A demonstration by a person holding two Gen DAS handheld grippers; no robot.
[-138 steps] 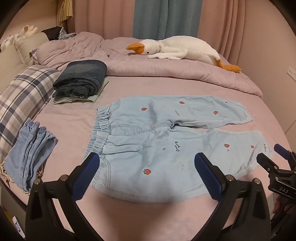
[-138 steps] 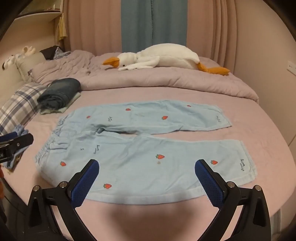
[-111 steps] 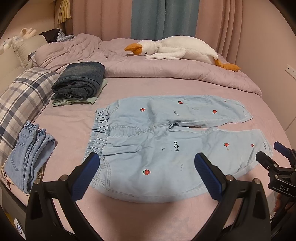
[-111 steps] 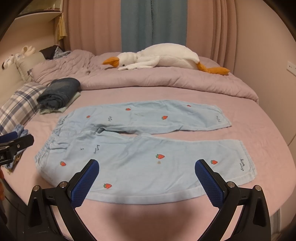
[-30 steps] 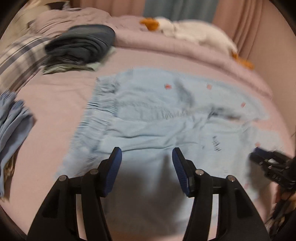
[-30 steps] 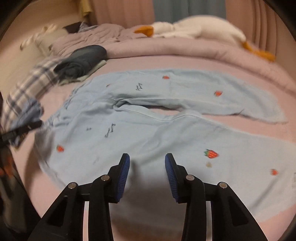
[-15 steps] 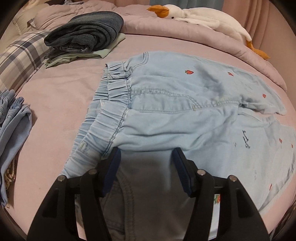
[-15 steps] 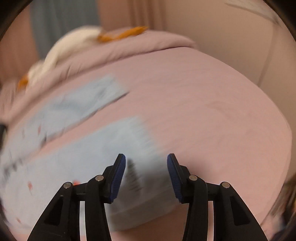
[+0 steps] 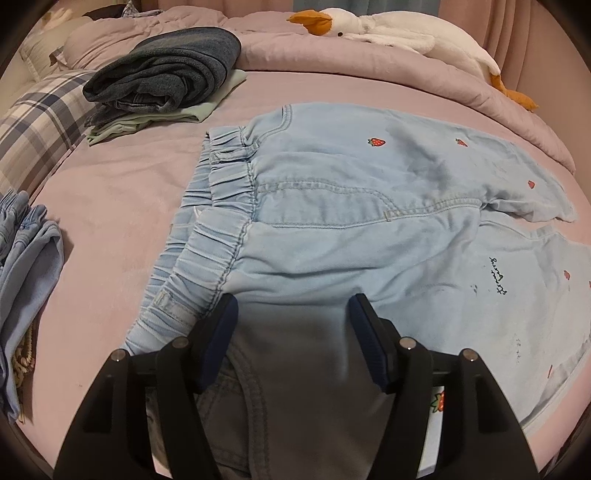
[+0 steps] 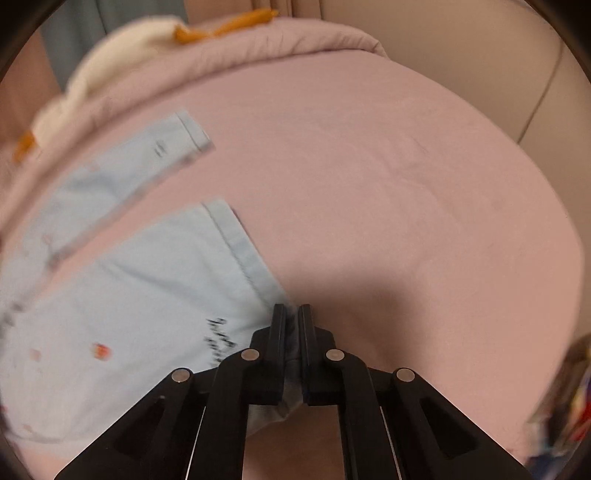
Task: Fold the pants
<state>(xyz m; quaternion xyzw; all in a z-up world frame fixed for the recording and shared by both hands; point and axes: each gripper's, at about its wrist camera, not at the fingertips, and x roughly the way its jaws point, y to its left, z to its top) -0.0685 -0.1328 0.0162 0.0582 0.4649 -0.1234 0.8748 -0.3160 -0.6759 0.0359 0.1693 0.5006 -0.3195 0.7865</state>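
Light blue pants (image 9: 332, 229) with strawberry marks lie flat on the pink bed, waistband to the left, legs to the right. My left gripper (image 9: 291, 314) is open, its fingers straddling the near hip of the pants by the waistband, with the fabric between them. In the right wrist view my right gripper (image 10: 291, 314) is shut on the near corner of the nearer leg's hem (image 10: 236, 243). The farther leg (image 10: 147, 162) lies beyond, blurred.
A stack of folded dark jeans (image 9: 166, 77) on a green garment lies at the back left. A plaid pillow (image 9: 33, 125) and other light blue jeans (image 9: 22, 266) are at the left. A goose plush (image 9: 388, 29) rests on the rumpled quilt behind.
My right gripper has closed on the hem corner of the nearer leg. My left gripper has edged forward over the hip of the pants, still open.
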